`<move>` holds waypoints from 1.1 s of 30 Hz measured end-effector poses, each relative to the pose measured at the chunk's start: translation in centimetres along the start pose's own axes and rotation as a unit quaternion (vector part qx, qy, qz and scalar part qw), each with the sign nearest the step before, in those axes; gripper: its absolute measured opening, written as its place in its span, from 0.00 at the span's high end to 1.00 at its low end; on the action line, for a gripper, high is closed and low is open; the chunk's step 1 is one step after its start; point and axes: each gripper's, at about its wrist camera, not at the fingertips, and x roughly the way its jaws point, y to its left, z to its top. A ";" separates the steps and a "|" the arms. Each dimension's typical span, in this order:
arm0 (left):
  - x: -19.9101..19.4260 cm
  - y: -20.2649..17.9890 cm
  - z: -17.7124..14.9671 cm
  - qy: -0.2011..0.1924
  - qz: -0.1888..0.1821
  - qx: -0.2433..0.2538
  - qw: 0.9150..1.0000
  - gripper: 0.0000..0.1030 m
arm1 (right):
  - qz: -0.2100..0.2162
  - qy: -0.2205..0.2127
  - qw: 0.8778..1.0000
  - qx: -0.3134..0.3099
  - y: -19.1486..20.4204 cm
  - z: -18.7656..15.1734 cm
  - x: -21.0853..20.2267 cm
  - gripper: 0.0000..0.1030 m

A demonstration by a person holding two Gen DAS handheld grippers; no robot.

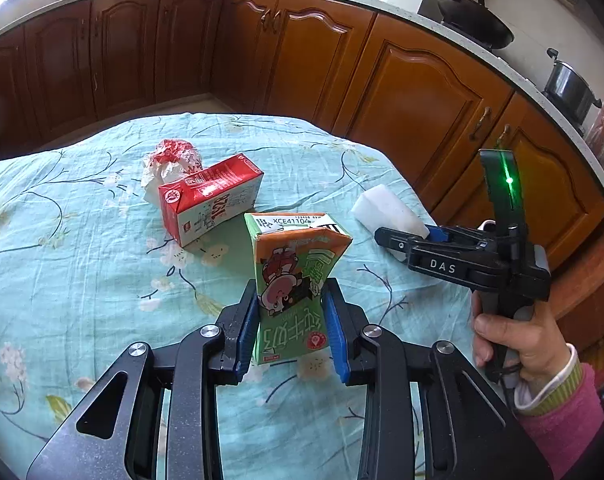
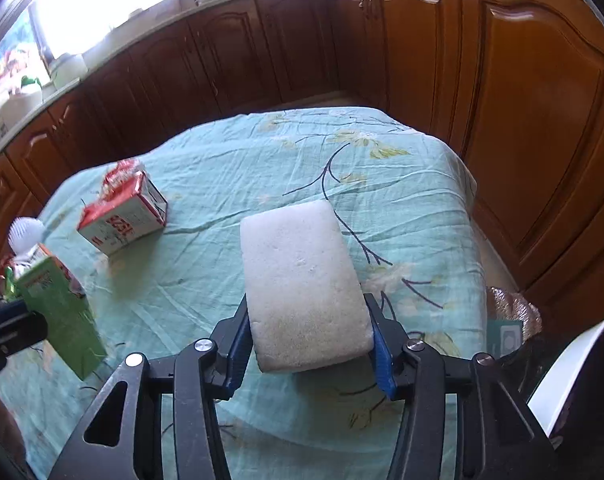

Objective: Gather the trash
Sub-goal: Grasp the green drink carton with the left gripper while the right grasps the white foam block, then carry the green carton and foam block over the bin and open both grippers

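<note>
Teal floral cloth [image 1: 62,240] covers the bench, and the trash lies spread on it. Farthest left sits a crumpled red-and-white wrapper [image 1: 174,156], touching the red carton [image 1: 210,196] that lies on its side just in front of it; the carton's print is too skewed to read. Nearer the middle, the left claw [image 1: 290,332] is closed on the green carton [image 1: 298,280], its blue pads [image 1: 248,332] pressing the waist so the sides buckle inward, probably a firm hold for carrying it off. The carton's top reads "XCE41104" above a cartoon cow; the large characters are upside down. To the right, the right claw [image 2: 309,344] has a white foam block [image 2: 302,284] between its pads at the near end, the far end jutting over the cloth. I judge it gripped rather than resting. The claw's side reads "DAS". No bin can be made out for certain.
</note>
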 end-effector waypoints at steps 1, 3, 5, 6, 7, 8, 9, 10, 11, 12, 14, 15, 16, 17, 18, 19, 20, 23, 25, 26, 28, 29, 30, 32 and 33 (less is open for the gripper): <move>0.0 -0.3 0.0 0.000 -0.002 0.003 1.000 0.71 | 0.004 -0.010 1.000 0.007 0.0 -0.3 -0.9 0.51; -0.1 -1.1 -0.1 0.000 -0.010 0.009 1.000 0.71 | 0.011 -0.033 0.999 0.017 0.0 -0.9 -3.2 0.51; -0.3 -2.2 -0.1 -0.002 -0.020 0.019 1.000 0.71 | 0.018 -0.056 0.998 0.031 -0.2 -1.9 -5.8 0.51; -0.4 -2.8 -0.1 -0.002 -0.026 0.025 0.999 0.71 | 0.019 -0.066 0.997 0.038 -0.4 -2.5 -7.0 0.51; -0.4 -3.4 -0.2 -0.002 -0.033 0.029 0.999 0.71 | 0.018 -0.074 0.996 0.047 -0.6 -3.2 -8.2 0.51; -0.5 -4.2 -0.3 -0.003 -0.040 0.036 0.999 0.71 | 0.017 -0.082 0.995 0.058 -0.9 -4.0 -9.3 0.51; -0.5 -5.0 -0.3 -0.002 -0.046 0.041 0.998 0.71 | 0.017 -0.088 0.994 0.068 -1.3 -4.7 -10.3 0.51; -0.5 -5.7 -0.4 -0.002 -0.053 0.046 0.998 0.71 | 0.015 -0.095 0.992 0.077 -1.6 -5.5 -11.3 0.51; -0.6 -6.4 -0.5 -0.001 -0.060 0.052 0.997 0.71 | 0.010 -0.100 0.991 0.086 -2.0 -6.2 -12.2 0.51; -0.7 -7.0 -0.7 -0.001 -0.066 0.058 0.996 0.72 | 0.005 -0.105 0.990 0.094 -2.4 -7.0 -13.0 0.51; -0.7 -8.5 -0.9 0.001 -0.077 0.068 0.995 0.72 | -0.002 -0.114 0.987 0.112 -3.3 -8.3 -14.4 0.50; -0.7 -9.2 -0.9 0.002 -0.083 0.073 0.994 0.72 | -0.008 -0.117 0.986 0.121 -3.8 -8.9 -15.0 0.50; -0.7 -9.8 -1.0 0.003 -0.088 0.077 0.993 0.72 | -0.013 -0.120 0.984 0.128 -4.3 -9.5 -15.7 0.50; -0.7 -10.5 -1.0 0.004 -0.094 0.082 0.992 0.72 | -0.018 -0.123 0.983 0.134 -4.7 -10.1 -16.3 0.50; -0.6 -11.2 -1.1 0.005 -0.099 0.087 0.991 0.72 | -0.023 -0.125 0.982 0.141 -5.2 -10.6 -16.9 0.50; -0.6 -12.0 -1.2 0.006 -0.104 0.093 0.990 0.72 | -0.030 -0.127 0.981 0.146 -5.7 -11.1 -17.4 0.50; -0.7 -12.7 -1.2 0.006 -0.108 0.098 0.989 0.72 | -0.036 -0.127 0.980 0.150 -6.1 -11.6 -17.9 0.50; -0.9 -14.6 -1.2 0.004 -0.119 0.113 0.986 0.72 | -0.053 -0.134 0.976 0.164 -7.5 -12.5 -19.1 0.51; -0.8 -15.7 -1.1 0.004 -0.127 0.121 0.985 0.72 | -0.061 -0.136 0.974 0.171 -8.3 -12.8 -19.7 0.51; -0.7 -16.2 -0.9 0.005 -0.130 0.123 0.984 0.72 | -0.068 -0.138 0.973 0.174 -8.7 -13.0 -20.0 0.50; -0.6 -17.2 -0.7 0.007 -0.138 0.128 0.982 0.72 | -0.076 -0.141 0.970 0.181 -9.3 -13.5 -20.5 0.50; -0.5 -17.7 -0.6 0.007 -0.140 0.132 0.981 0.72 | -0.080 -0.142 0.969 0.185 -9.7 -13.5 -20.6 0.50; -0.4 -18.3 -0.6 0.007 -0.141 0.136 0.981 0.72 | -0.082 -0.143 0.968 0.188 -10.1 -13.6 -20.7 0.50; -0.1 -19.4 -0.5 0.007 -0.144 0.144 0.979 0.72 | -0.086 -0.145 0.967 0.190 -10.4 -13.7 -20.8 0.50; 0.1 -19.9 -0.4 0.009 -0.147 0.147 0.978 0.72 | -0.088 -0.145 0.967 0.190 -10.5 -13.6 -20.8 0.50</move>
